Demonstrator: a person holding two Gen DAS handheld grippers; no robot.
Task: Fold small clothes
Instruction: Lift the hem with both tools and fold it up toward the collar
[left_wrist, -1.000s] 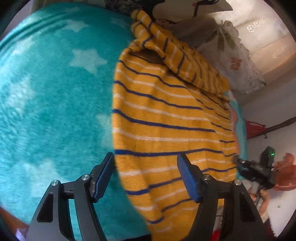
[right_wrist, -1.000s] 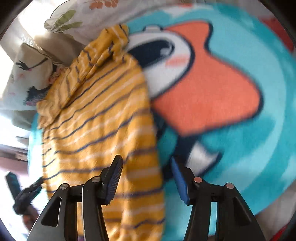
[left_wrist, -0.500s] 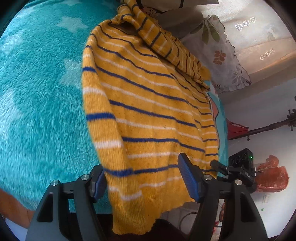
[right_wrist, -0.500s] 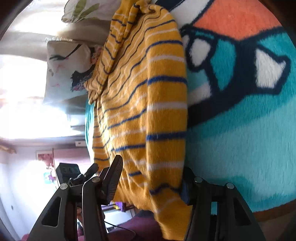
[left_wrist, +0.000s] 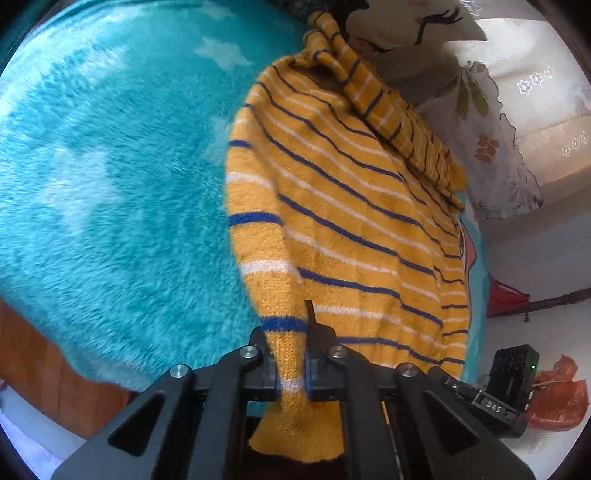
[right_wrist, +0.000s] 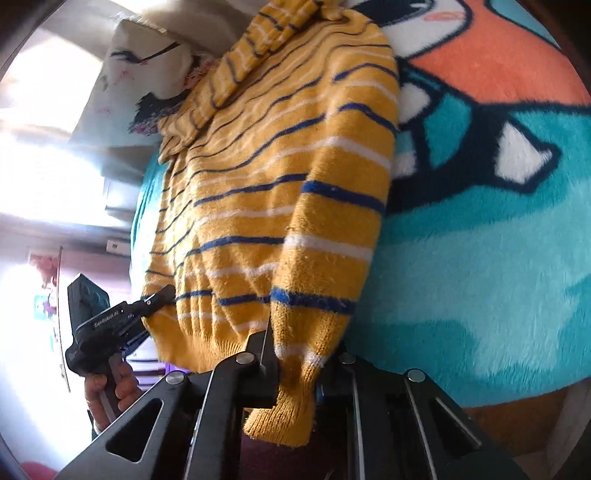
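- Surface: a bed covered by a fluffy teal blanket (left_wrist: 110, 192) with pale stars on one side and an orange-and-white cartoon print on the other. Patterned pillows (left_wrist: 491, 147) sit at the far end, against a pale wall.
- Task item: a small yellow sweater (left_wrist: 343, 206) with navy and white stripes lies lengthwise on the blanket, collar end far, hem end near. One sleeve is already laid across its upper part.
- Left gripper (left_wrist: 291, 363): jaws together, clamped on the hem corner at its side; cloth bunches and hangs below the jaws.
- Right gripper (right_wrist: 295, 365): also clamped, on the opposite hem corner; ribbed edge droops beneath.
- Right wrist view also shows the left gripper and the hand (right_wrist: 107, 387) holding it at the other corner.
- Judgement: both near corners are pinched so the hem can be lifted evenly and carried toward the collar for a crosswise fold.
- Risk: uneven lift would skew the fold; the loose knit may stretch or slip.
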